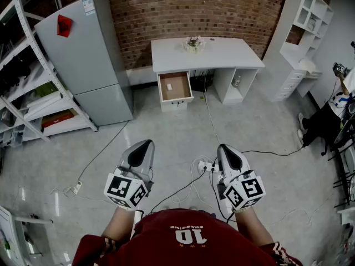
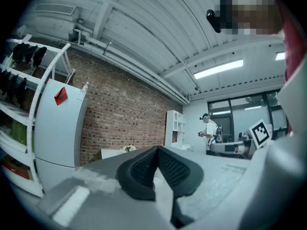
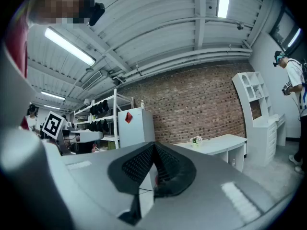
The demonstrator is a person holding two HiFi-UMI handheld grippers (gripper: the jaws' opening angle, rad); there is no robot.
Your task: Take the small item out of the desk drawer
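Note:
A white desk [image 1: 222, 54] stands against the brick wall, far ahead of me. Its drawer [image 1: 175, 87] is pulled open, and a small white item [image 1: 169, 86] lies on the brown drawer floor. My left gripper [image 1: 145, 144] and right gripper [image 1: 227, 148] hang side by side near my body, well short of the desk. Both point toward it with jaws shut and nothing between them. In the left gripper view the black pads [image 2: 144, 169] meet at a tip, with the desk [image 2: 112, 152] small behind them. The right gripper view shows its pads [image 3: 139, 164] pressed together too.
A grey fridge [image 1: 89, 54] and a metal shelf rack [image 1: 28, 93] stand at the left. At the right are a white bookshelf [image 1: 302, 32] and a person [image 1: 333, 110]. A power strip [image 1: 206, 167] and cables lie on the floor between the grippers. Flowers [image 1: 194, 43] sit on the desk.

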